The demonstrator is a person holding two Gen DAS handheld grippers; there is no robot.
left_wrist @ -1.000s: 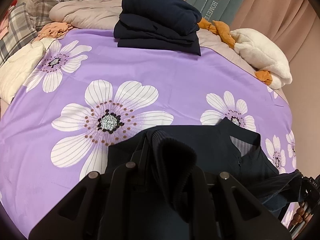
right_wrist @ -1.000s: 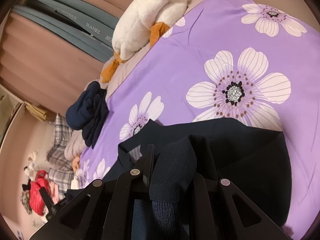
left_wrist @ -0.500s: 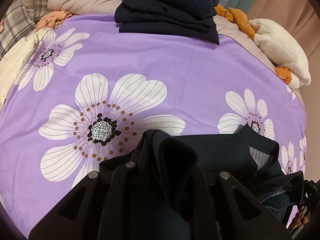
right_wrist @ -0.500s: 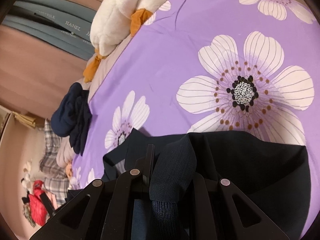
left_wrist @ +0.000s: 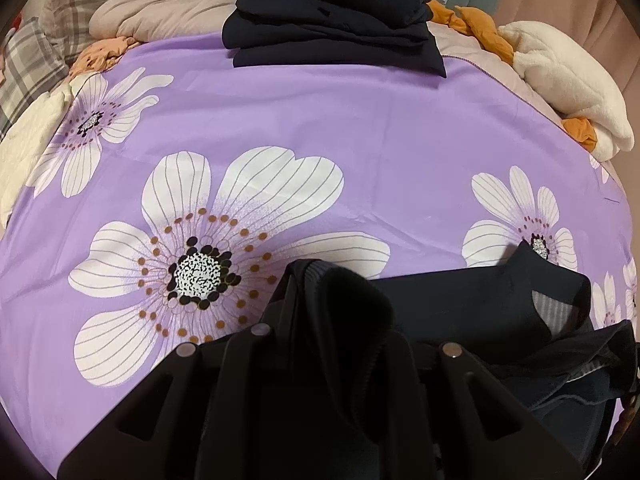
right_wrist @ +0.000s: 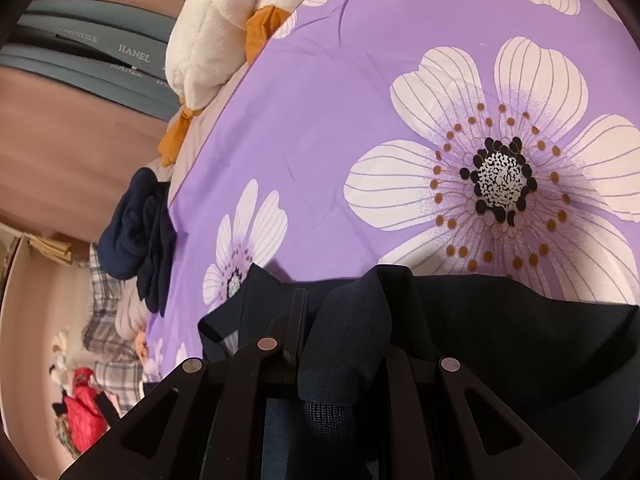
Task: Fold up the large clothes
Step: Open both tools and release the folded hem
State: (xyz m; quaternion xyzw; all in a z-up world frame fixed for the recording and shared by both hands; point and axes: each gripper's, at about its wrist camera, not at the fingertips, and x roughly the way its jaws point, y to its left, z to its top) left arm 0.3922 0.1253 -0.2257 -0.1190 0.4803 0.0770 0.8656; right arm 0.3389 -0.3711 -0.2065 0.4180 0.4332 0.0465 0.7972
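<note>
Here we see the dark navy garment (left_wrist: 472, 304), ribbed at its edge, bunched in both clamped tongs: left gripper (left_wrist: 340, 320), right gripper (right_wrist: 344, 332), on the purple floral bedspread (left_wrist: 320, 120).

One dark garment (left_wrist: 460, 308), one folded dark stack (left_wrist: 332, 20), one floral sheet (left_wrist: 320, 120), one white plush (left_wrist: 568, 80).

Ahead of the gripper: purple floral bedsheet (left_wrist: 360, 128). Far right: white plush toy (left_wrist: 560, 80), apparently a duck. Far left: plaid pillows (left_wrist: 80, 4).
</note>
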